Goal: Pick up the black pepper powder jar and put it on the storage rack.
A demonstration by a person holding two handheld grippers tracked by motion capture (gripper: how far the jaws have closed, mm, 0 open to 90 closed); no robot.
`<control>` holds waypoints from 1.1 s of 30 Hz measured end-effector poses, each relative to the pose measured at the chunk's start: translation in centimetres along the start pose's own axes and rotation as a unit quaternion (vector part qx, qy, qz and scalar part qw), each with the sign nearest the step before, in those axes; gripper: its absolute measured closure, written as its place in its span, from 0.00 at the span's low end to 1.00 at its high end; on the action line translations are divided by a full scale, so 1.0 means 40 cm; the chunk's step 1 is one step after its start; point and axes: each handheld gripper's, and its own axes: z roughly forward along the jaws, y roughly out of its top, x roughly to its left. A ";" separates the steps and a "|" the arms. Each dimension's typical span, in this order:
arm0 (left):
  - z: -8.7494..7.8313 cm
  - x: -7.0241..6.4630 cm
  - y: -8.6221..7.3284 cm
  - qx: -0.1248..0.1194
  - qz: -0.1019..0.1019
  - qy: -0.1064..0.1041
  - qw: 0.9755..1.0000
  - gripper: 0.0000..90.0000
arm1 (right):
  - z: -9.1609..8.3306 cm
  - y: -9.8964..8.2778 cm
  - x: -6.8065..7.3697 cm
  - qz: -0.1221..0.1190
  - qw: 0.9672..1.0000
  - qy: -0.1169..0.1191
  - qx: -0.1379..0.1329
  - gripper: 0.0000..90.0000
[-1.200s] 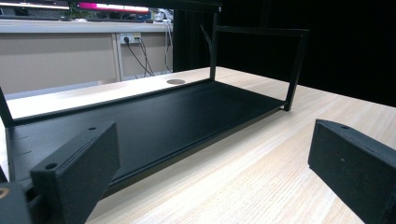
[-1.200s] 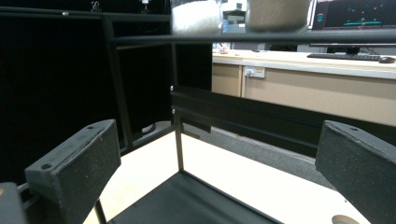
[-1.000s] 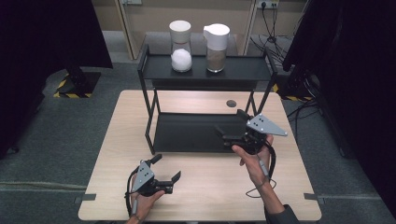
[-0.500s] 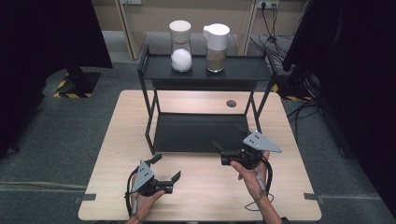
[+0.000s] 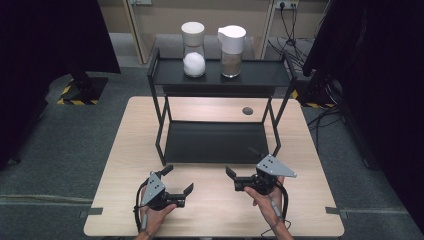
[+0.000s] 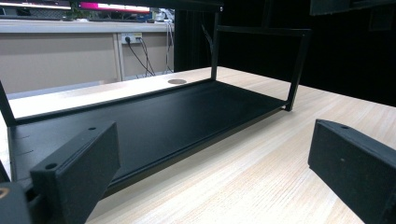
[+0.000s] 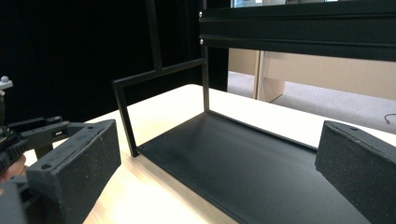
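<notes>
A black two-tier rack point(image 5: 220, 75) stands at the middle back of the light wooden table point(image 5: 310, 150). On its top shelf stand a jar of white grains point(image 5: 193, 50) and a jar of brown grains point(image 5: 231, 47), both with white lids. My left gripper point(image 5: 178, 179) rests open near the front edge, left of centre, its jaws point(image 6: 215, 168) wide apart and facing the rack's lower shelf point(image 6: 154, 116). My right gripper point(image 5: 241, 164) is open just in front of that shelf point(image 7: 261, 163), with nothing between its jaws point(image 7: 215, 163). The left gripper point(image 7: 32, 133) shows at the left edge of the right gripper view.
A round cable grommet point(image 5: 247, 111) sits in the table behind the rack. Black curtains hang on both sides, and cables lie on the floor at the back right point(image 5: 320, 115). Bare tabletop lies between the two grippers point(image 5: 212, 200).
My right gripper has drawn back from the rack's front right post toward the front edge and a little left. The left gripper has stayed put.
</notes>
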 end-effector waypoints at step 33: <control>0.001 0.001 0.000 0.000 -0.002 0.000 1.000 0.02 | 0.007 -0.125 0.024 -0.006 1.000 0.016 0.004 0.01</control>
